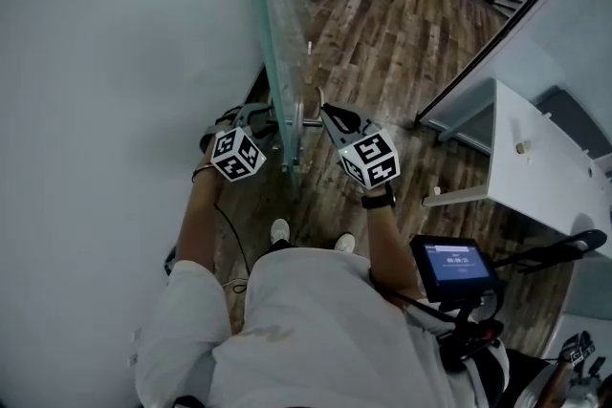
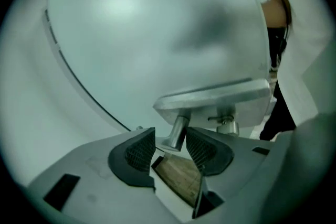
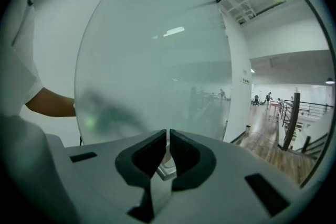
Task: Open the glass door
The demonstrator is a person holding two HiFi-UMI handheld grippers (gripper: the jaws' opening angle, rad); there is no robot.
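My left claw [image 2: 169,145] stands wide, straddling the stem [image 2: 177,131] of the handle [image 1: 308,117] without clamping it, I think so I can hook it and pull. My right claw [image 3: 168,140] is closed and empty, its tip near the handle on the other face, probably to push. The door [image 1: 279,33] runs edge-on between them, so I judge it already partly open over the floor [image 1: 382,33].
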